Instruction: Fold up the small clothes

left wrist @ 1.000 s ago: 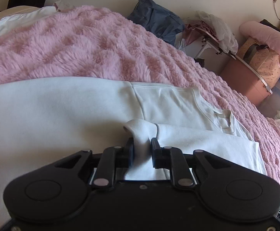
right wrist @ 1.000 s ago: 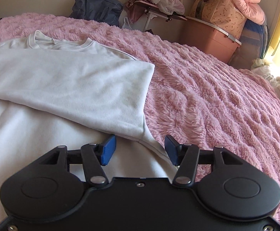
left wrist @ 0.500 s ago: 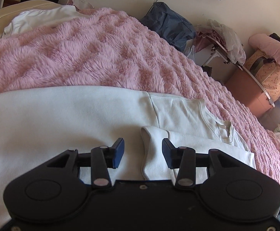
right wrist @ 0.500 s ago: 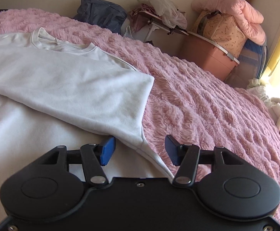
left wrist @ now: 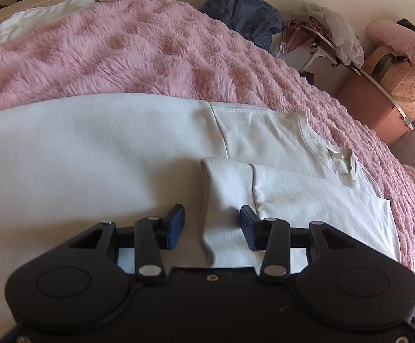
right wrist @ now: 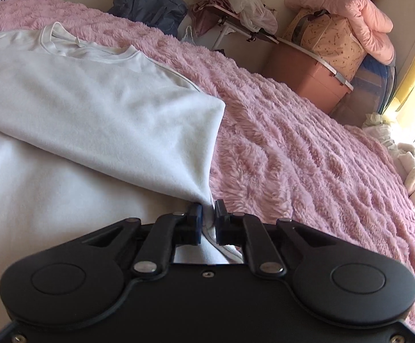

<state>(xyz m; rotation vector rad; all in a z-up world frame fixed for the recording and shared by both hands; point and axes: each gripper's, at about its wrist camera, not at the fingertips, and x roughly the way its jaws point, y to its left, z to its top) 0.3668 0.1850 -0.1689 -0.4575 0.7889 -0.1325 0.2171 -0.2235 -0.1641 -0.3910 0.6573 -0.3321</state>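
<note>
While the left gripper (left wrist: pixel 211 225) hangs wide over the folded-in sleeve cuff (left wrist: pixel 224 194), the right gripper (right wrist: pixel 206 218) pinches the white fleece sweatshirt's (right wrist: pixel 93 114) folded edge near the fluffy pink blanket's (right wrist: pixel 293 157) middle, seemingly ready for folding it across.

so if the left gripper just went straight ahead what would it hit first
Most likely the folded-over sleeve cuff, which lies between the open fingers of the left gripper. Beyond that comes the shirt; depth is unclear.
</note>
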